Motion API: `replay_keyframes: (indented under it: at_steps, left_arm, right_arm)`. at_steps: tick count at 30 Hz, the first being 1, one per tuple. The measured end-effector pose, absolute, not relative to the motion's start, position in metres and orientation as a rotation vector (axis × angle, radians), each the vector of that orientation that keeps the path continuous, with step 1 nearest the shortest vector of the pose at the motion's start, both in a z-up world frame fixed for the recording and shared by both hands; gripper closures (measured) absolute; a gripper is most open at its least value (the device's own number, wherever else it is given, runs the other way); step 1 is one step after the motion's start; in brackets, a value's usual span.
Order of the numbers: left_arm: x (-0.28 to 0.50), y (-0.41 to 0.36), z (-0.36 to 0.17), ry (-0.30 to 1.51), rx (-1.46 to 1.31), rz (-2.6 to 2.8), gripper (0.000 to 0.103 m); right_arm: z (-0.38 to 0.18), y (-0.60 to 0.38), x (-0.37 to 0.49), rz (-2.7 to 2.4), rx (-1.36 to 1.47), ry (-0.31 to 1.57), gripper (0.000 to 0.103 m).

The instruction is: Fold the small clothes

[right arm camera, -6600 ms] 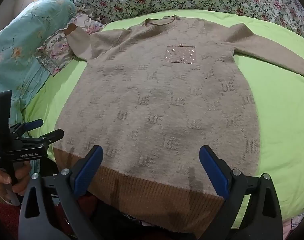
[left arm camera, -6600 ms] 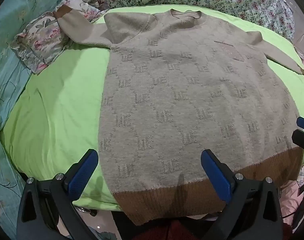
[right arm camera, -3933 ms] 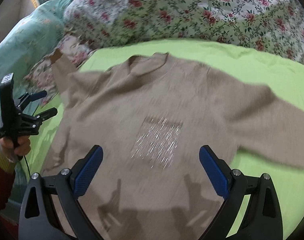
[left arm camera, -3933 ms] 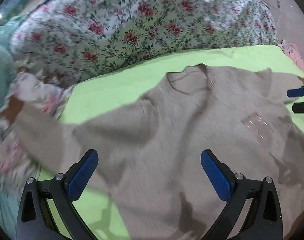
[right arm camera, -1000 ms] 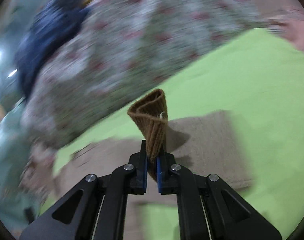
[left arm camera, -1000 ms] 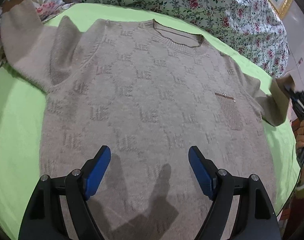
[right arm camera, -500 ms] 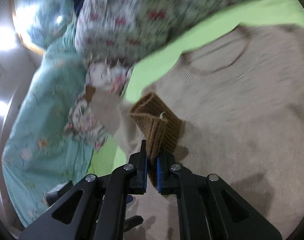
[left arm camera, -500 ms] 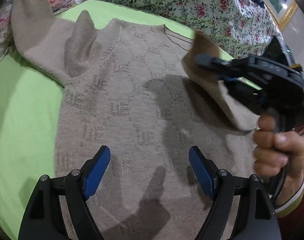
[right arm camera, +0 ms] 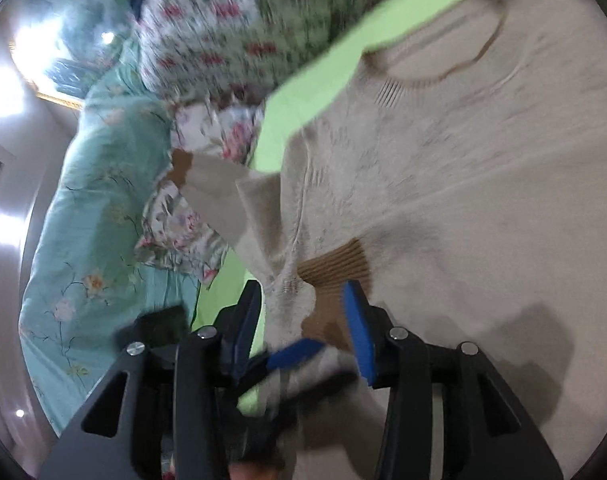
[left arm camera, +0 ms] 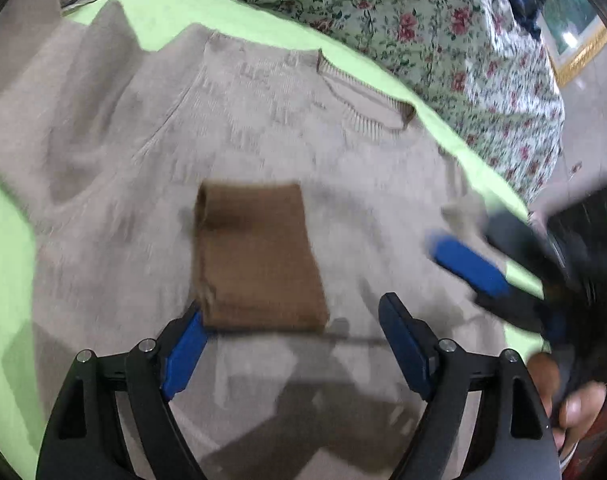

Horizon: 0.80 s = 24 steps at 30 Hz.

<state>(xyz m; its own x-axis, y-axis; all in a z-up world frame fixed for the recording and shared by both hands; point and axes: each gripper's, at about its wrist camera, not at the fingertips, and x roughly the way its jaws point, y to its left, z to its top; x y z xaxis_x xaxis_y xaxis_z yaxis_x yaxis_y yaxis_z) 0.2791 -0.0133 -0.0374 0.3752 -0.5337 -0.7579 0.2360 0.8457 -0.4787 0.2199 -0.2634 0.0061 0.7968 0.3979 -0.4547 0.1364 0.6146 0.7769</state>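
Observation:
A beige knit sweater (left arm camera: pixel 143 152) lies flat on a lime green sheet (left arm camera: pixel 191 12), collar away from me. Its right sleeve is folded across the chest, and the brown cuff (left arm camera: pixel 255 256) rests there, just ahead of my left gripper (left arm camera: pixel 291 344), which is open and empty above the sweater. My right gripper (right arm camera: pixel 303 320) is open just above the brown cuff (right arm camera: pixel 335 268) and holds nothing; it also shows blurred in the left wrist view (left arm camera: pixel 471 264). The other sleeve (right arm camera: pixel 219 184) stretches out to the left, its cuff on a floral pillow.
A rose-patterned quilt (left arm camera: pixel 423 12) is heaped behind the collar. A teal floral cover (right arm camera: pixel 87 216) and a ruffled floral pillow (right arm camera: pixel 175 236) lie to the left of the sheet. Both views are motion-blurred.
My right gripper carried the brown cuff across the chest, opened and let it go; the sleeve now lies folded over the sweater. My left gripper moved in closer over the chest.

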Motion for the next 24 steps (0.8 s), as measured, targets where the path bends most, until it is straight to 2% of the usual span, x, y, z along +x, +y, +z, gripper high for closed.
replay_keyframes:
  at_steps: [1,2,3,4,5,9,13,17,22,24]
  left_arm:
    - [0.282,-0.014,-0.037,1.072,-0.319,-0.503,0.03]
    - [0.284,-0.014,-0.036,1.059,-0.322,-0.509,0.048]
    - [0.288,-0.018,-0.036,1.059,-0.315,-0.531,0.059]
    - [0.29,-0.024,-0.036,1.068,-0.308,-0.549,0.087]
    - [0.294,-0.029,-0.037,1.077,-0.303,-0.563,0.096]
    - [0.286,-0.042,-0.015,0.997,-0.208,-0.553,0.097]
    - [0.283,-0.007,0.01,0.856,-0.237,-0.491,0.097]
    - [0.301,0.015,-0.015,0.969,-0.289,-0.41,0.096]
    - [0.29,0.015,-0.019,0.961,-0.293,-0.404,0.095]
    - [0.292,0.013,-0.026,0.993,-0.318,-0.43,0.094]
  right_arm:
    - [0.01,-0.268,0.204,0.141,0.904,0.629,0.058]
    - [0.014,-0.273,0.183,0.111,0.897,0.602,0.058]
    - [0.016,-0.276,0.169,0.083,0.894,0.586,0.058]
    - [0.016,-0.28,0.153,0.05,0.891,0.568,0.058]
    - [0.017,-0.286,0.133,0.005,0.89,0.546,0.058]
    - [0.016,-0.302,0.09,-0.108,0.882,0.514,0.058]
    - [0.018,-0.317,0.065,-0.206,0.836,0.516,0.058]
    - [0.016,-0.343,0.057,-0.307,0.788,0.526,0.058]
    - [0.013,-0.382,0.073,-0.408,0.751,0.558,0.057]
    - [0.013,-0.398,0.088,-0.424,0.735,0.592,0.047]
